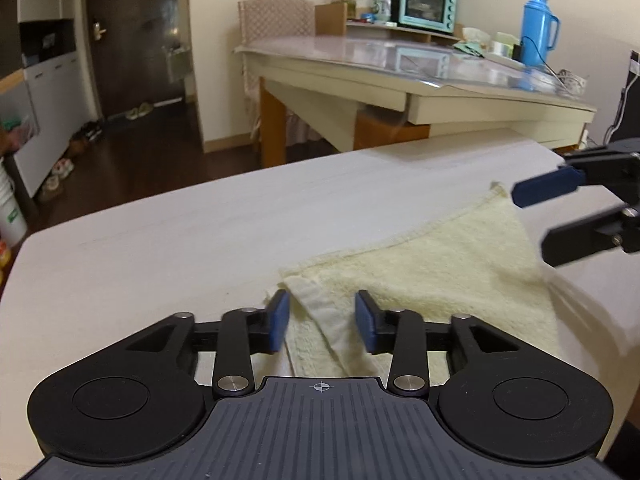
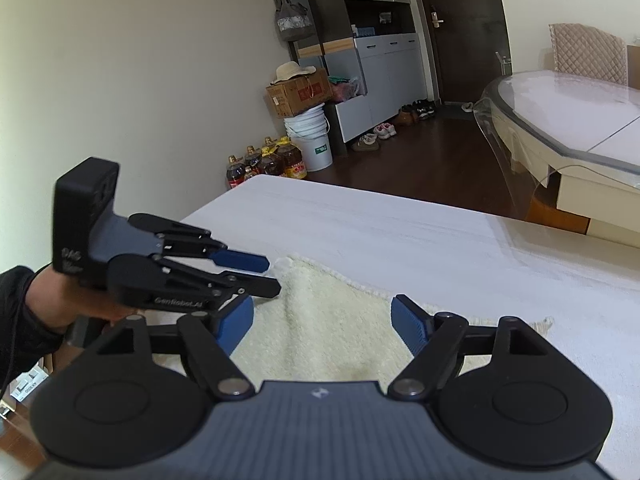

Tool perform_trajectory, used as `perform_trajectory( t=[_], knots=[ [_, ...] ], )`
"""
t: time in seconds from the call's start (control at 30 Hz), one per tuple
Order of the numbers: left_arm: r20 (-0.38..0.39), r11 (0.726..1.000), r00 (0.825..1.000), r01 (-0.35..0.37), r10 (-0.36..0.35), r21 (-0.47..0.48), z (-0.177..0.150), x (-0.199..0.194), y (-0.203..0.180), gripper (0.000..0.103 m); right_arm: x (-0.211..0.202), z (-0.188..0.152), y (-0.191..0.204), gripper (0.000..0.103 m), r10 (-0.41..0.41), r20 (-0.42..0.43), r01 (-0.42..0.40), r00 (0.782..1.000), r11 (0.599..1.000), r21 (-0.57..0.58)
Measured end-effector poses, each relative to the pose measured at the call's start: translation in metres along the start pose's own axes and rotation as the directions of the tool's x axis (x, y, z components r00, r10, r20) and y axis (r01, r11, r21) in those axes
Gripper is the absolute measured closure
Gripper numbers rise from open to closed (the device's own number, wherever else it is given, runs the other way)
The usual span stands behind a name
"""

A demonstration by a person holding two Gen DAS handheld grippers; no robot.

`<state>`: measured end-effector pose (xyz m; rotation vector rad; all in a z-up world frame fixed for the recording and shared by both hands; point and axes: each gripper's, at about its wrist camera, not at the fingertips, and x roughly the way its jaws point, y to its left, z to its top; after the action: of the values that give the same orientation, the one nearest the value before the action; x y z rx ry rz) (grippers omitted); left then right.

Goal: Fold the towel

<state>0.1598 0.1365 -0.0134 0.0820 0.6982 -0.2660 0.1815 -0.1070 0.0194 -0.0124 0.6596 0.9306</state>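
Your towel (image 1: 432,264) lies partly folded on the table (image 1: 160,240), further folds remaining, with left gripper (image 1: 322,322) and right gripper (image 2: 322,322) both released.

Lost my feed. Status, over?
Left hand-held gripper open over towel corner. Right hand-held gripper open above towel. Nothing blocking.

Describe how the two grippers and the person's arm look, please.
Both the left gripper and the right gripper are black, with linkage fingers, blue ribbed pads, silver pivot pins and a ridged grey body. Seen from the right wrist, the left one reads "GenRobot.AI". The sleeve is black.
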Motion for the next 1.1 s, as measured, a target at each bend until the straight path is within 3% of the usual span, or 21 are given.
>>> perform_trajectory(
  t=[0.07, 0.17, 0.23, 0.37, 0.53, 0.67, 0.87, 1.03, 1.1],
  knots=[
    [0.01, 1.0, 1.0, 0.005, -0.005, 0.007, 0.0, 0.001, 0.0, 0.07, -0.001, -0.001, -0.002, 0.025, -0.002, 0.002, 0.002, 1.0, 1.0, 0.006],
    [0.006, 0.998, 1.0, 0.019, -0.019, 0.054, 0.003, 0.006, -0.01, 0.09, -0.001, -0.004, -0.004, 0.025, -0.008, 0.004, 0.007, 1.0, 1.0, 0.02],
    [0.004, 0.997, 1.0, 0.025, -0.025, 0.068, 0.003, 0.007, -0.014, 0.094, -0.003, -0.006, -0.006, 0.025, -0.01, 0.008, 0.01, 1.0, 1.0, 0.03],
    [0.017, 0.996, 1.0, 0.021, -0.023, 0.085, -0.001, 0.003, -0.02, 0.096, -0.007, -0.006, -0.007, 0.024, -0.012, 0.017, 0.011, 1.0, 0.999, 0.034],
    [0.099, 0.993, 0.994, 0.038, -0.049, 0.11, -0.009, -0.022, -0.033, 0.097, -0.006, 0.001, -0.008, 0.023, 0.013, 0.033, -0.014, 0.999, 0.999, 0.041],
    [0.149, 0.973, 0.983, 0.074, -0.108, 0.217, -0.025, -0.044, -0.066, 0.097, -0.004, 0.008, -0.006, 0.023, 0.081, 0.041, -0.083, 0.996, 0.994, 0.071],
    [0.071, 0.924, 0.973, 0.184, -0.219, 0.336, -0.051, -0.052, -0.118, 0.096, -0.006, 0.002, -0.007, 0.023, 0.105, 0.011, -0.106, 0.994, 0.992, 0.073],
    [0.061, 0.931, 0.968, 0.215, -0.243, 0.296, -0.059, -0.067, -0.112, 0.09, -0.02, -0.013, -0.007, 0.023, 0.099, -0.027, -0.1, 0.995, 0.995, -0.007],
    [0.068, 0.938, 0.971, 0.201, -0.229, 0.284, -0.06, -0.072, -0.106, 0.09, -0.025, -0.02, 0.0, 0.023, 0.085, -0.05, -0.089, 0.995, 0.991, -0.097]
  ],
)
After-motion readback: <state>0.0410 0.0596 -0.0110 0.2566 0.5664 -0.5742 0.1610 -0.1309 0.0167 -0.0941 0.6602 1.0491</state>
